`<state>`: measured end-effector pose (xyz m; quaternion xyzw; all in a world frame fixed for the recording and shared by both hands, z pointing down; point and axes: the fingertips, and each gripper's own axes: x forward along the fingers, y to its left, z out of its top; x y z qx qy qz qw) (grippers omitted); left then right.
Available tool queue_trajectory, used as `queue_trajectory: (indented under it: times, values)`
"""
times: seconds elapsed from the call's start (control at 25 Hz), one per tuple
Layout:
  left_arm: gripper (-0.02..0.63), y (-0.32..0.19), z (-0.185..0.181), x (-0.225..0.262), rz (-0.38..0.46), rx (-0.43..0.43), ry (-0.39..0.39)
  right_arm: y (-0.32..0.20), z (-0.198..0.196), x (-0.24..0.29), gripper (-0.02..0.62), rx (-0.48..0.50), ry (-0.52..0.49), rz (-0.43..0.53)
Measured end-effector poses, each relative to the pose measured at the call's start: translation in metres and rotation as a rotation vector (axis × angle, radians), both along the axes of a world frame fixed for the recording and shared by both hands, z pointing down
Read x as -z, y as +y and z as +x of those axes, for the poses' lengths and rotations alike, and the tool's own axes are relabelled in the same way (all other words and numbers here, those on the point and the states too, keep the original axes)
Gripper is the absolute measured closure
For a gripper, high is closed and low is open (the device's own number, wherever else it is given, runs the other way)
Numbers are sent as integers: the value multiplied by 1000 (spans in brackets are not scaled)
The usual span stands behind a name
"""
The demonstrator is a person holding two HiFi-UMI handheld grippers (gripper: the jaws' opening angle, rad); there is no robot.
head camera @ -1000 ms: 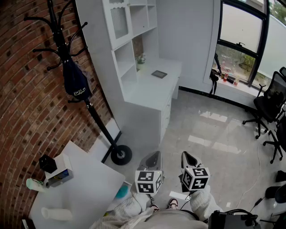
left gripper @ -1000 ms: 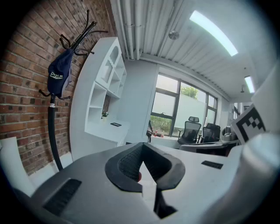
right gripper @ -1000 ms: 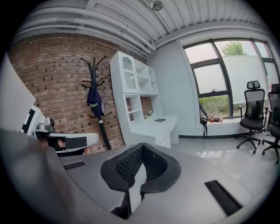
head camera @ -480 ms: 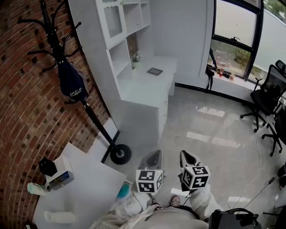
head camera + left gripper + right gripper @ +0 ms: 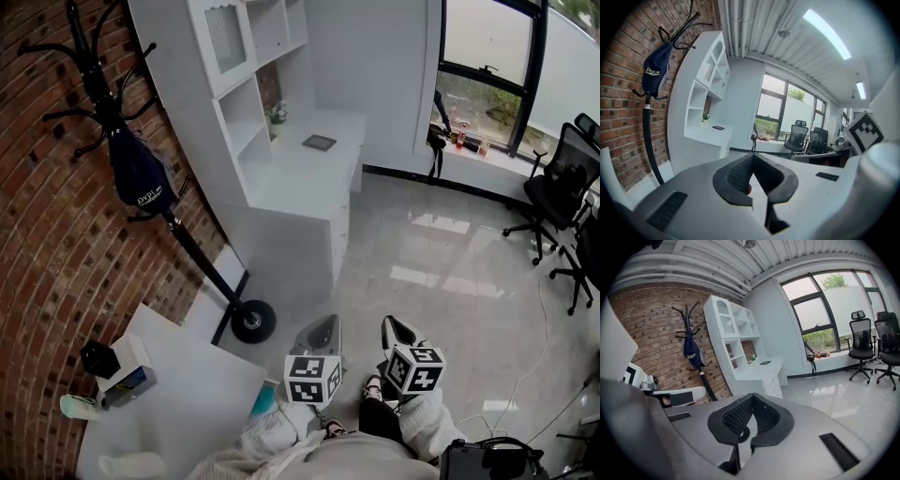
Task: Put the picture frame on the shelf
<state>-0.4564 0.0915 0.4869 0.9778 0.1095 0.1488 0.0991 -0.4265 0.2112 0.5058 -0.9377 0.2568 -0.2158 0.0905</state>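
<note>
The picture frame [image 5: 319, 142] lies flat on the white counter [image 5: 302, 183], towards its far end and well apart from both tools. The white shelf [image 5: 232, 89] rises along the counter's left side, and a small potted plant [image 5: 276, 114] sits in a shelf opening just above the counter top, near the frame. A black coat stand [image 5: 184, 242] with a dark blue cap [image 5: 139, 178] hung on it stands left of the counter, against the brick wall. The left tool [image 5: 321, 328] and the right tool [image 5: 395, 328] are held side by side over the floor in front of the counter. Each has its jaws closed together with nothing between them.
</note>
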Motion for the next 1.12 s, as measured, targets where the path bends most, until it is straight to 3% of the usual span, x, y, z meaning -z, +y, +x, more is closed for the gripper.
queue_trajectory:
  times: [0.4,1.12]
  values:
    - [598,-2,66,1,33,-2,18,-1,69,-5,572,-6,-7,8]
    - [598,38,246,4,29,28,-4,32,245,5,572,63,-12,-24]
